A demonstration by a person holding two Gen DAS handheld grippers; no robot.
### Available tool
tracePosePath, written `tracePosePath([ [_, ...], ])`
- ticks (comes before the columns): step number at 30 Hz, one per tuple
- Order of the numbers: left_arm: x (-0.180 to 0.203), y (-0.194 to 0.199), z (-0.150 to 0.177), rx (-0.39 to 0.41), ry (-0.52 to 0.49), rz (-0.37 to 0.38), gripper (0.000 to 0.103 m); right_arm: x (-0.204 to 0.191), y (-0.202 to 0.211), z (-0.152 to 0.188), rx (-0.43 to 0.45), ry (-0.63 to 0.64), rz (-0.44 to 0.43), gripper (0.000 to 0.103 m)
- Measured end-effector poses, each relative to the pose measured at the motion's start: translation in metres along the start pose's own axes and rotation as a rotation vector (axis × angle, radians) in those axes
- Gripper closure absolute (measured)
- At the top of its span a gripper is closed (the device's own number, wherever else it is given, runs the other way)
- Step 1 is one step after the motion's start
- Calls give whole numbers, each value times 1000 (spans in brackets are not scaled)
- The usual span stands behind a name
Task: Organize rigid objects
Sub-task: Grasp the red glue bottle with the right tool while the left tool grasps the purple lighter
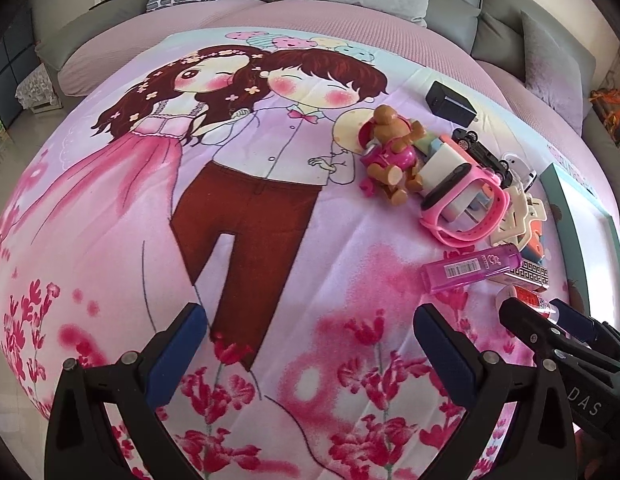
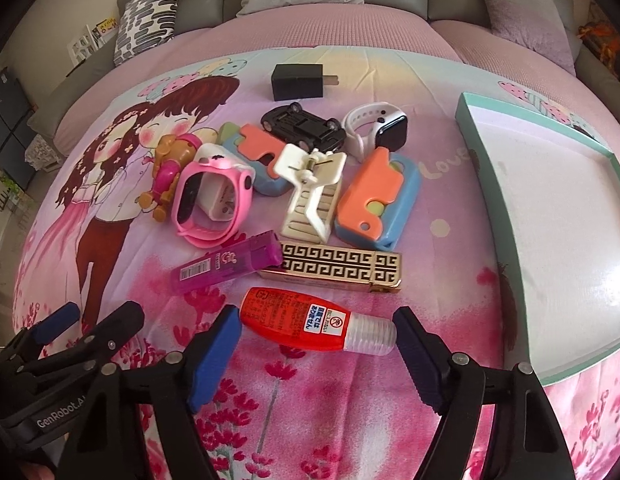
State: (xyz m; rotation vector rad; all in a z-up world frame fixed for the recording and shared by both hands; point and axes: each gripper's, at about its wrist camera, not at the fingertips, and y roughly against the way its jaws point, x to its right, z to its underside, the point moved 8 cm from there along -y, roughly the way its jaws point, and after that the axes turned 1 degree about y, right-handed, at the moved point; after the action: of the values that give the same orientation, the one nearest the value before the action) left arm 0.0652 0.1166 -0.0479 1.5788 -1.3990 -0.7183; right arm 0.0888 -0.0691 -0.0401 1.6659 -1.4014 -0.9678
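A red bottle with a clear ribbed cap lies on its side on the cartoon blanket. My right gripper spans it lengthwise, one blue pad against its base and the other against its cap. Just beyond it lie a gold patterned lighter and a purple lighter. In the left wrist view my left gripper hangs open over bare blanket, nothing between its fingers. The right gripper shows there at the lower right, around the red bottle.
A pile further back holds a pink watch, bear toy, white clip, two orange-and-blue toys, black car, white watch and black charger. A teal-rimmed white box lies right. Sofa cushions behind.
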Motion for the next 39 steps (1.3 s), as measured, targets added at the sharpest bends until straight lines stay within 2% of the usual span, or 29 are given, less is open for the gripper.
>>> tracePosePath([
  [5, 21, -1, -3, -10, -8, 43, 1, 21, 12, -8, 22, -34, 4, 23],
  [12, 58, -7, -9, -25, -40, 91, 1, 50, 45, -28, 120, -61, 51, 23],
  [21, 94, -22, -19, -56, 2, 163, 1, 80, 59, -47, 157, -119, 68, 23],
  [28, 106, -34, -25, -59, 12, 129, 2, 92, 61, -59, 171, -139, 66, 23],
  [33, 105, -35, -27, -59, 11, 93, 10, 102, 59, -61, 175, -158, 59, 23],
  [34, 105, -34, -26, -57, 9, 90, 13, 104, 57, -60, 171, -166, 55, 23],
  [35, 104, -32, -25, -51, 7, 87, 20, 106, 55, -59, 166, -172, 48, 23],
  [39, 104, -31, -25, -44, 5, 93, 20, 112, 48, -56, 159, -184, 38, 23],
])
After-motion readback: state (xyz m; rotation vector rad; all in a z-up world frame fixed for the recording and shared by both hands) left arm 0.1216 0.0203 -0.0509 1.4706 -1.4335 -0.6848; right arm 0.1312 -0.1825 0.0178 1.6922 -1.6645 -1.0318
